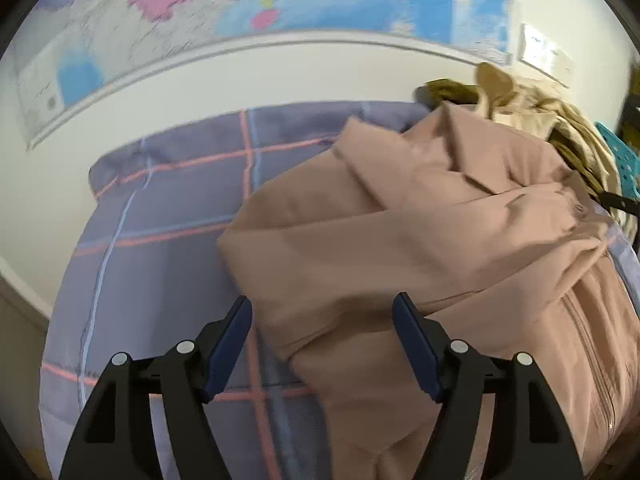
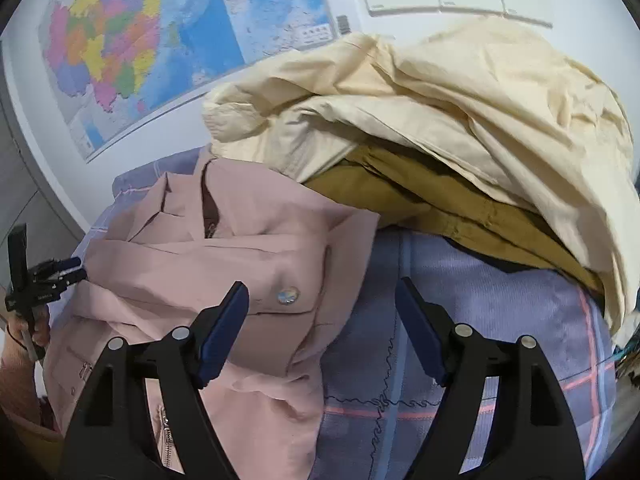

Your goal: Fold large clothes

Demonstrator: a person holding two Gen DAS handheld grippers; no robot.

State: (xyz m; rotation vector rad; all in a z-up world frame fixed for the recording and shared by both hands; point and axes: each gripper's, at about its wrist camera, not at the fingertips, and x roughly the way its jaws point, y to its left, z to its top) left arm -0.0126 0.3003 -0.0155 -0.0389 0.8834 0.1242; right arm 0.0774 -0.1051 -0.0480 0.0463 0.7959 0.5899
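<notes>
Pink jacket (image 2: 224, 264) on plaid cloth (image 2: 500, 320); no legible writing anywhere.

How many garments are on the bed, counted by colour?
Pink zip-up jacket: 1
Cream cotton garment: 1
Mustard-brown garment: 1
Total: 3, on the purple checked bedsheet.

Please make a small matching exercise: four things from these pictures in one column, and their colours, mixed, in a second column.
Things:
1. jacket
2. bed cover
3. top garment of the pile
4. claw pads

Colours:
A. dark blue
B. cream
C. dusty pink
D. purple-grey with pink lines

Pairs: 1-C, 2-D, 3-B, 4-A
</notes>
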